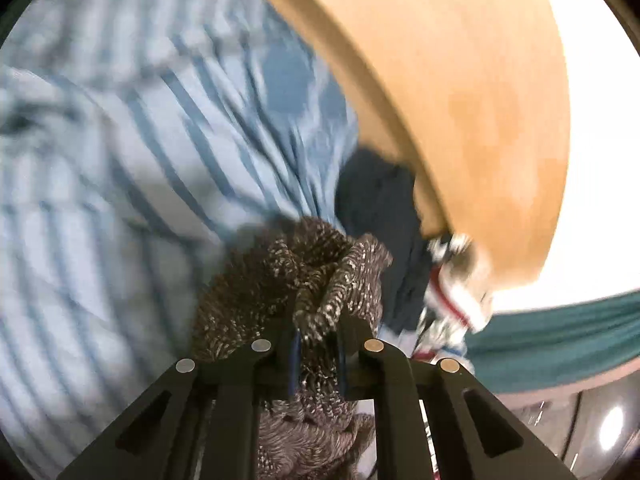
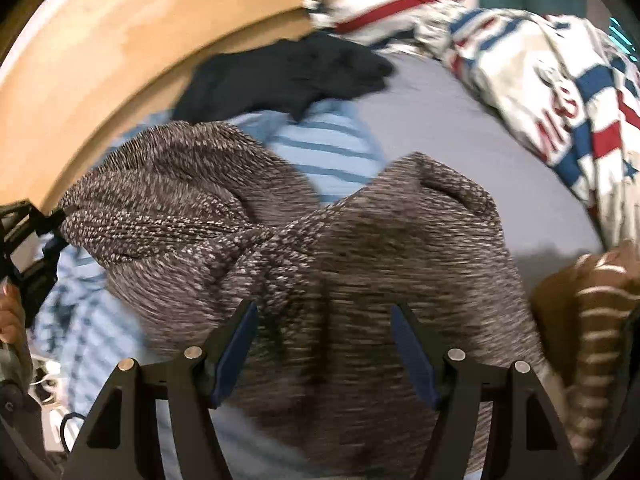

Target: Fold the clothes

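- Two grippers are seen: the left gripper [image 1: 318, 334] is clenched on a bunched fold of the brown-speckled knit garment [image 2: 320, 256], while the right gripper [image 2: 322, 344] is spread wide above it, grasping nothing.
- The garment is draped over a blue striped sheet [image 1: 120, 160].
- A dark navy cloth [image 2: 288, 72], a red-white-blue patterned fabric [image 2: 560, 100] and a brown striped item [image 2: 600, 304] are crowded nearby, beside a wooden headboard [image 1: 460, 80].

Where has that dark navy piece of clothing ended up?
The navy garment lies crumpled at the far edge of the bed against the wooden headboard, just beyond the striped sheet and left of the red-white-blue blanket.
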`<state>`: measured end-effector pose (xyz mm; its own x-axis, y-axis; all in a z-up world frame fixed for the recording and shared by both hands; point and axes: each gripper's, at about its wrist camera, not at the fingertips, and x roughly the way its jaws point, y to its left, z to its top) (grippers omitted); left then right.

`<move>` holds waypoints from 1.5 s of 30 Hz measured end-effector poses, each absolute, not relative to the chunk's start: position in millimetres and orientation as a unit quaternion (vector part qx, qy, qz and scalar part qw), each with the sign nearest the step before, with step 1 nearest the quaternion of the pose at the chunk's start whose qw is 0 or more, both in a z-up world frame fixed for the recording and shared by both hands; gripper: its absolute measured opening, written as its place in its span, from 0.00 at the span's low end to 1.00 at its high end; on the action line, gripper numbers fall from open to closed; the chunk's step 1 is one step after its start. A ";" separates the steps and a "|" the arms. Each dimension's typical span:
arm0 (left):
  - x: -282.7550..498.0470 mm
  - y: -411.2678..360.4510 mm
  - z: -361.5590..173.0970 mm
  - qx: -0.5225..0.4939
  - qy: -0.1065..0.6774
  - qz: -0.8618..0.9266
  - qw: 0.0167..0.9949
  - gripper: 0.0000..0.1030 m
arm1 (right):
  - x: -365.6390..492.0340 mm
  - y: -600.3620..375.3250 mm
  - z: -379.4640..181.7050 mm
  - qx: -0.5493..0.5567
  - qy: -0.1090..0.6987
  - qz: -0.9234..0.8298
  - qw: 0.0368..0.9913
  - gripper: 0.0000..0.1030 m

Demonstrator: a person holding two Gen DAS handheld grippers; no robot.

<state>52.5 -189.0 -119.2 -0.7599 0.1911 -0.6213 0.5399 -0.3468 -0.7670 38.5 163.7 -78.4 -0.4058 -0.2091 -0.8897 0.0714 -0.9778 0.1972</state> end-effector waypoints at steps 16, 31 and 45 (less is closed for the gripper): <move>322.3 -307.2 -170.0 0.302 0.628 -0.643 0.317 0.16 | 95.7 17.5 -89.1 0.583 -0.066 -0.785 0.199 0.74; 299.3 -306.5 -193.8 0.362 0.596 -0.635 0.333 0.36 | 24.1 1.0 -158.0 0.634 -0.008 -0.761 0.139 0.46; 171.3 -290.7 58.6 0.169 0.582 -0.788 0.104 0.12 | -37.6 78.9 165.5 0.288 -0.026 -0.949 0.125 0.03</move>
